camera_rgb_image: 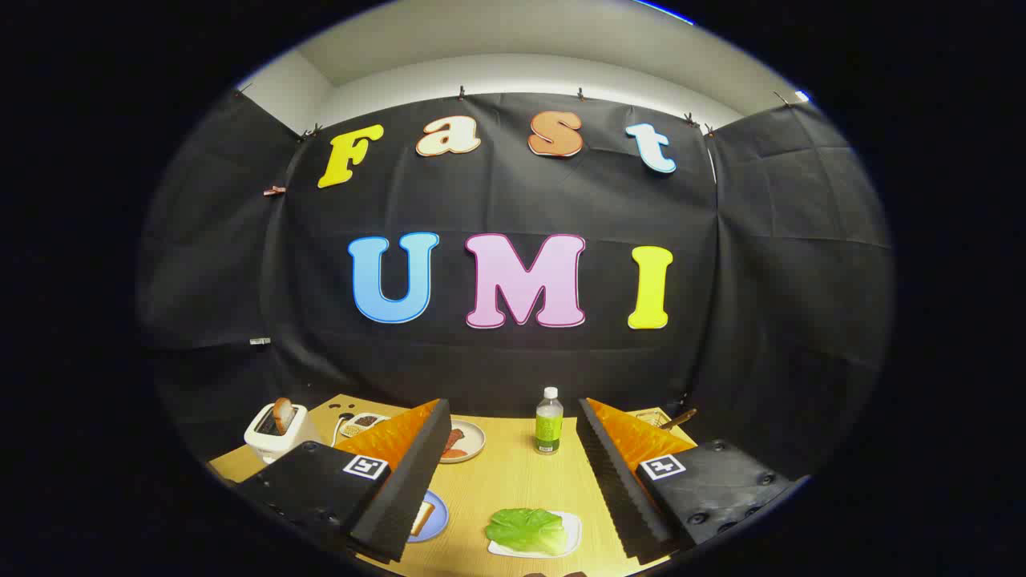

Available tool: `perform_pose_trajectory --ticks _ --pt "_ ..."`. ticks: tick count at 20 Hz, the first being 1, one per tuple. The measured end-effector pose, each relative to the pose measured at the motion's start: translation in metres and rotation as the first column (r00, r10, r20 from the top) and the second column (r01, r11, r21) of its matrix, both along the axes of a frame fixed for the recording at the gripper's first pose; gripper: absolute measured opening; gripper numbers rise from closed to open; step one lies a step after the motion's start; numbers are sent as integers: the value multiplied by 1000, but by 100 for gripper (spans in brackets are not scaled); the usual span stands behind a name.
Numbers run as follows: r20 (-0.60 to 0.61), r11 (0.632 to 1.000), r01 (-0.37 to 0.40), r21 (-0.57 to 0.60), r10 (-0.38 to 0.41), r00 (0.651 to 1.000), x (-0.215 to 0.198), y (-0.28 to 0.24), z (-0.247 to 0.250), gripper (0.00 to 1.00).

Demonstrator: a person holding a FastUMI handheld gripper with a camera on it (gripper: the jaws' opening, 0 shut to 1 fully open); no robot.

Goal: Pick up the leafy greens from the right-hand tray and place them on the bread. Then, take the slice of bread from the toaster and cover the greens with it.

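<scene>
The leafy greens (pixel 527 529) lie on a white tray (pixel 571 535) on the wooden table, between my two fingers and near their base. My gripper (pixel 513 417) is open, well above the table, with nothing between its fingers. A slice of bread (pixel 421 518) rests on a blue plate (pixel 435 517), partly hidden behind the left finger (pixel 405 473). A white toaster (pixel 276 433) stands at the back left with a slice of bread (pixel 282 414) sticking up out of it.
A small bottle with a green label (pixel 548 423) stands ahead between the fingertips. A white plate with reddish food (pixel 462 441) sits beside the left fingertip. A tray of small dark items (pixel 362 422) lies near the toaster. A basket with a handle (pixel 664 417) is at the back right.
</scene>
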State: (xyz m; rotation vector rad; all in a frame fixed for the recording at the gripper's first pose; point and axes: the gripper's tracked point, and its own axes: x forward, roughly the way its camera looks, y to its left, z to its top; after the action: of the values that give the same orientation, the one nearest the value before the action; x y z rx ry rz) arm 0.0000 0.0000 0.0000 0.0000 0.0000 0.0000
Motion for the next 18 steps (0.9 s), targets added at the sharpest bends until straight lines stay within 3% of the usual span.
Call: perform_pose_trajectory --ticks 18 --pt "-97 999 -40 16 41 994 19 0 -37 98"
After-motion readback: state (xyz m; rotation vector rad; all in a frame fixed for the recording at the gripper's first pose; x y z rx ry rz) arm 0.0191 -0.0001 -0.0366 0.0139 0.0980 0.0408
